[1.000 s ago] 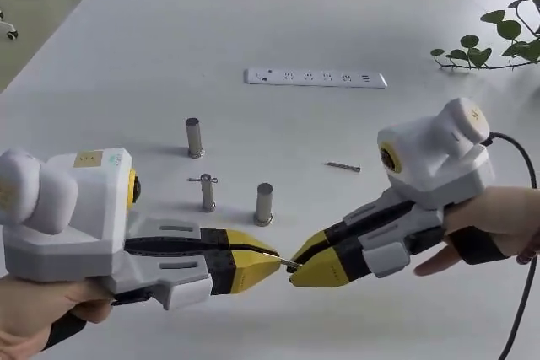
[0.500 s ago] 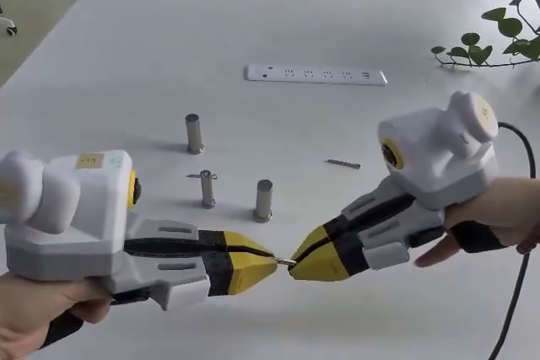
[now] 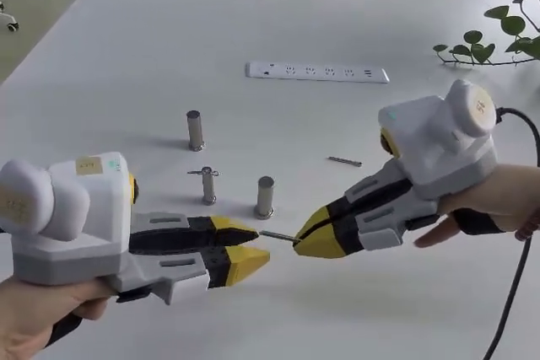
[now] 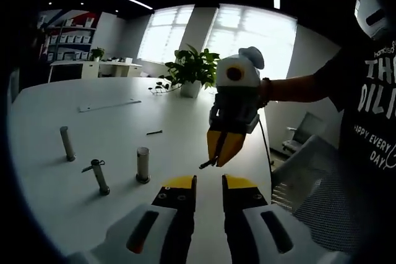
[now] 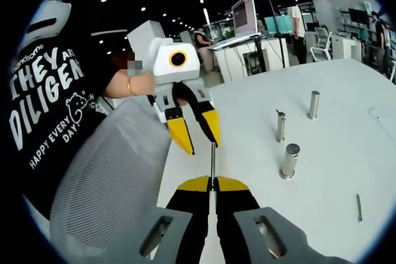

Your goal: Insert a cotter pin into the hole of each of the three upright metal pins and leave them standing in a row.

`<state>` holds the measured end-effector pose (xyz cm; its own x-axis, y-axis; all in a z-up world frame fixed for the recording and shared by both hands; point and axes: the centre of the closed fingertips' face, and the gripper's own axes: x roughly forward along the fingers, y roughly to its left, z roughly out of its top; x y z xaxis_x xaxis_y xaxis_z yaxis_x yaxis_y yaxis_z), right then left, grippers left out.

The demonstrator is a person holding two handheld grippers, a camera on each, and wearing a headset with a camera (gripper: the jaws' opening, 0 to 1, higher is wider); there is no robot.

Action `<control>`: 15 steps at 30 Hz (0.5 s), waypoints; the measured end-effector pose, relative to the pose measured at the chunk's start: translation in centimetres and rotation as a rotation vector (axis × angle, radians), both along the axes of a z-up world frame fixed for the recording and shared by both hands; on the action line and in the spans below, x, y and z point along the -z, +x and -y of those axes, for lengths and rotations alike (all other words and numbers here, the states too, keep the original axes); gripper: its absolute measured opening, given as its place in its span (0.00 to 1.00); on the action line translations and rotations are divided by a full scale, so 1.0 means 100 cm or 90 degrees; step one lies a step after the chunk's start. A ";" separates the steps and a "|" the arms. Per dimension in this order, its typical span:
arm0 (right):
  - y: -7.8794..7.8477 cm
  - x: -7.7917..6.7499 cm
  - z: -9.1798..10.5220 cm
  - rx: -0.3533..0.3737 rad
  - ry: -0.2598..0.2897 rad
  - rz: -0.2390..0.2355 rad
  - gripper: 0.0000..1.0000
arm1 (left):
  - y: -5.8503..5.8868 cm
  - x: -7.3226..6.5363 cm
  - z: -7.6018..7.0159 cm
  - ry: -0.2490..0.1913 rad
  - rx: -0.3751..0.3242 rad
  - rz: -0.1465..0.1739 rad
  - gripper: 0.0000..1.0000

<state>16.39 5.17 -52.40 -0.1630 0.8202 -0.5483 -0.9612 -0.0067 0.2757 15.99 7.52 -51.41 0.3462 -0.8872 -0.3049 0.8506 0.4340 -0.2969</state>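
1. Right gripper [image 3: 297,244] is gripping a cotter pin [image 3: 277,235] at its jaw tips.
2. Left gripper [image 3: 258,244] is hovering released, jaws apart, just beside the cotter pin's free end.
3. Three metal pins [image 3: 265,197] are standing upright beyond.

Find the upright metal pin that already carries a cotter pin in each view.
Head view: the fitted pin stands left of centre.
Left gripper view: the fitted pin is at lower left.
Right gripper view: the fitted pin is right of centre.
Shared landmark: the nearest bare pin, standing beside it in each view.
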 end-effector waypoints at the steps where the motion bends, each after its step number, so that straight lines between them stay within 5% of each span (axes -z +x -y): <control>1: 0.002 0.001 0.001 -0.001 -0.003 0.008 0.00 | 0.002 0.001 0.000 0.001 -0.005 0.004 0.15; 10: 0.028 0.012 0.011 0.025 -0.053 0.073 0.00 | 0.034 0.017 -0.012 0.067 -0.115 0.068 0.18; 15: 0.044 0.021 0.018 0.043 -0.086 0.092 0.00 | 0.048 0.030 -0.013 0.107 -0.166 0.074 0.19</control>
<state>20.79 3.41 -54.50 -0.0210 0.7446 -0.6672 -0.9878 0.0873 0.1286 20.84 8.84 -54.45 0.5960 -0.7049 -0.3846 0.7286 0.6760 -0.1098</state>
